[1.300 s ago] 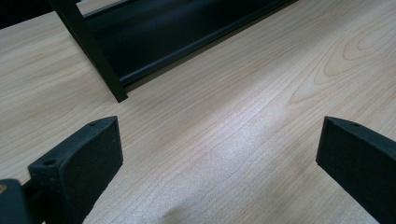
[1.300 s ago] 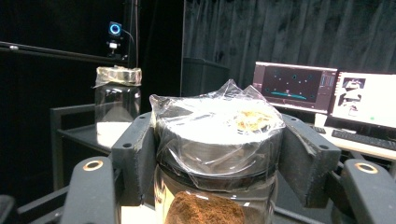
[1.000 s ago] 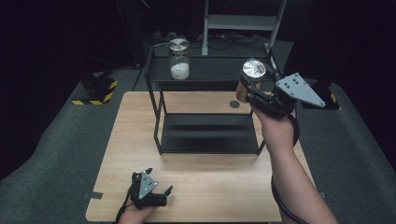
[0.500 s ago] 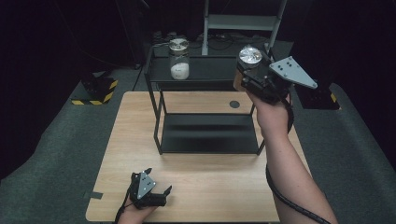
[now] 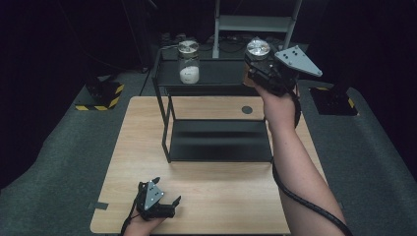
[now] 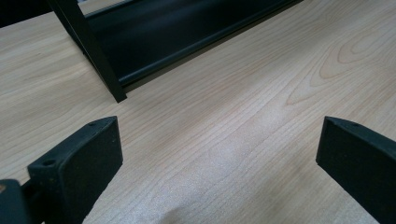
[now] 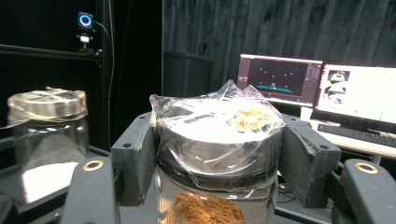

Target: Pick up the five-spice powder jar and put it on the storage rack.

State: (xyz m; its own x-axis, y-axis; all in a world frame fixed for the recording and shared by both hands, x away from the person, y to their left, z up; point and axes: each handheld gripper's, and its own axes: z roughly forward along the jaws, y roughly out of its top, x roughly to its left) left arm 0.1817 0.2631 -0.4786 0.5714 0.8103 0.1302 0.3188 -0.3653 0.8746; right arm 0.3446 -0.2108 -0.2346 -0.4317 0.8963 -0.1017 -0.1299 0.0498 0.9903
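Jar of brown powder (image 7: 217, 154) upright (film-wrapped lid up), clamped between jaws of right gripper (image 5: 263, 73) at right end of black rack's top shelf (image 5: 216, 73), right of white-powder jar (image 5: 189, 61); left gripper (image 5: 157, 202) gaping empty, well apart on table (image 5: 221, 191).

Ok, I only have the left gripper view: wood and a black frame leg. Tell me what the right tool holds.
Observer: The right tool is shut on a glass jar of brown powder with a plastic-wrapped metal lid.
Operator: Say where it is.
Observer: At the right end of the black metal shelf, at its top tier.
Operator: Name anything else up there.
Observer: A glass jar of white powder stands toward the left of that tier.
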